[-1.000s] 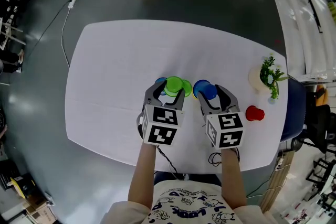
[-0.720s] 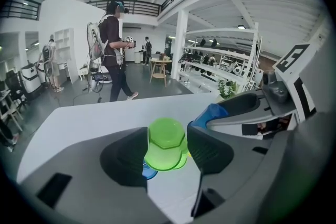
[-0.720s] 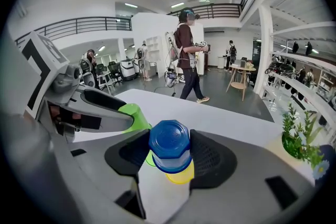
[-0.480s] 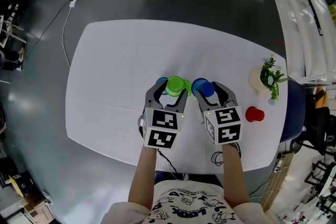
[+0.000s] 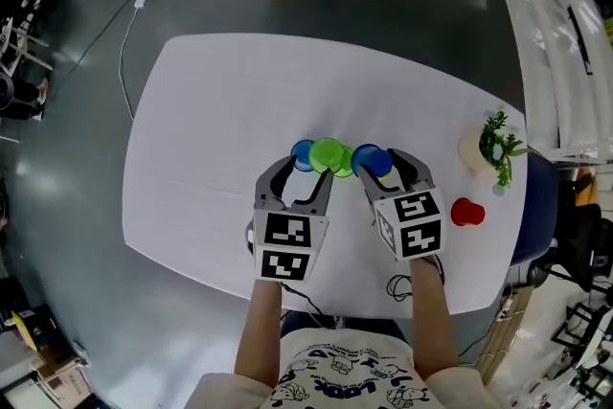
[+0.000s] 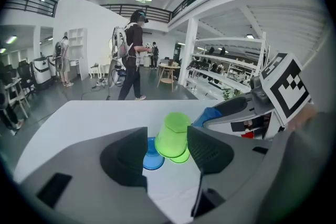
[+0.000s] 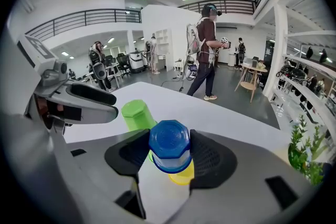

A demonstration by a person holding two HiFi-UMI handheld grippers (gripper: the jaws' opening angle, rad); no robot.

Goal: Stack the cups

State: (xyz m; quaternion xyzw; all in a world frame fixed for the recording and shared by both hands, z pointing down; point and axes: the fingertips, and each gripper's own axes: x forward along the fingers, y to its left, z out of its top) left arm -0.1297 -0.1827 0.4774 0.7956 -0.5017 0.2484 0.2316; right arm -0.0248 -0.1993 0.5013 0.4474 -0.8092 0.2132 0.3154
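On the white worktop (image 5: 211, 129), the left gripper (image 5: 305, 177) hangs with jaws apart and empty. Just beyond them stands the upturned green cup (image 6: 172, 136), beside a loose blue cup (image 6: 152, 157). The right gripper (image 5: 388, 172) has its jaws clamped on the upturned blue cup (image 7: 169, 147) — it sits over a yellow cup (image 7: 182, 173).

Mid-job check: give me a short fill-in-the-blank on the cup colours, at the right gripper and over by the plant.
1. The right gripper has its fingers closed on the top cup, which is ___.
2. The bottom cup directly under it is ___.
3. The lone cup beside the plant is ___.
Missing words: blue; yellow; red.
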